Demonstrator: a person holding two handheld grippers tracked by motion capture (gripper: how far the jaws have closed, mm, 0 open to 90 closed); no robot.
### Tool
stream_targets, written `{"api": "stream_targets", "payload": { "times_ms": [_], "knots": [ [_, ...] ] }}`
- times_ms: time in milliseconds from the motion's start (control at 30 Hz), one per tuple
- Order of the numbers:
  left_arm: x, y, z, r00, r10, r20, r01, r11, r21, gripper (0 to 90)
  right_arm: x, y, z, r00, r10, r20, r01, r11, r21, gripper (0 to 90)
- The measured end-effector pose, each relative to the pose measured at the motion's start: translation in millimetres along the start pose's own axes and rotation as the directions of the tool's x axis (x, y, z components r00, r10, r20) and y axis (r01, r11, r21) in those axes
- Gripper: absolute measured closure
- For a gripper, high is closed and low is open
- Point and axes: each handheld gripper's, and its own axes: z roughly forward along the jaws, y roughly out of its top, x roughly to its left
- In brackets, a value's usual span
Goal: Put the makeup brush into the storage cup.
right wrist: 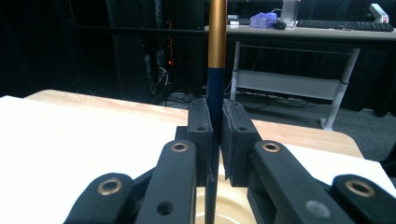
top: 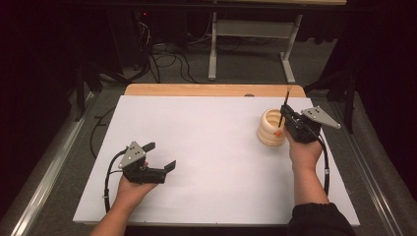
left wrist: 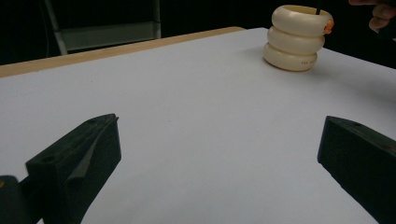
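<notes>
Right gripper: my right gripper (top: 291, 119) sits at the far right of the table, right beside the holder, my hand (top: 305, 153) wrapped around it from below.
Right jaws: pressed together on a slim dark-blue stick with a gold upper section (right wrist: 215, 65); in the right gripper view the stick stands upright between the two black pads (right wrist: 200, 135).
Stick: its lower end drops toward the holder's open mouth; an orange tip (top: 278, 133) shows against the holder's side in the high view, and I cannot tell whether it belongs to the stick.
Holder: a cream-coloured pot shaped like three stacked rings (top: 271, 128), standing upright on the white sheet, touching or just short of my right gripper.
Left gripper: my left gripper (top: 161, 156) rests low at the near left, well apart from the holder, in my left hand (top: 132, 189).
Left jaws: spread wide, nothing between them, just bare white sheet (left wrist: 196, 140) in the left gripper view.
Table: white sheet (top: 206, 147) over a light wooden top (top: 211, 90), whose far edge shows.
</notes>
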Motion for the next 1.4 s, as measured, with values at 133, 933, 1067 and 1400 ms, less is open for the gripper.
{"api": "stream_targets", "payload": {
  "times_ms": [133,933,1067,1400],
  "knots": [
    [0.4,-0.1,0.1,1.0000,0.000,0.002,0.000,1.0000,0.000,0.2,-0.9,-5.7,1.3,1.0000,0.006,0.002,-0.006,1.000,0.011,85.5],
    [-1.2,-0.2,0.3,0.9999,0.009,0.008,-0.009,0.9999,0.009,0.2,-4.8,-30.1,6.6,0.9997,0.024,-0.004,-0.024,0.997,0.072,85.1],
    [-1.6,-0.2,0.5,0.9999,0.009,0.010,-0.009,0.9999,0.007,0.2,-4.1,-29.5,6.4,0.9997,0.024,-0.006,-0.023,0.997,0.069,76.6],
    [-2.0,0.2,2.4,0.9999,0.007,0.012,-0.007,1.0000,0.005,0.2,-6.8,-25.0,2.6,0.9985,0.053,-0.016,-0.052,0.997,0.056,43.8]
  ]
}}
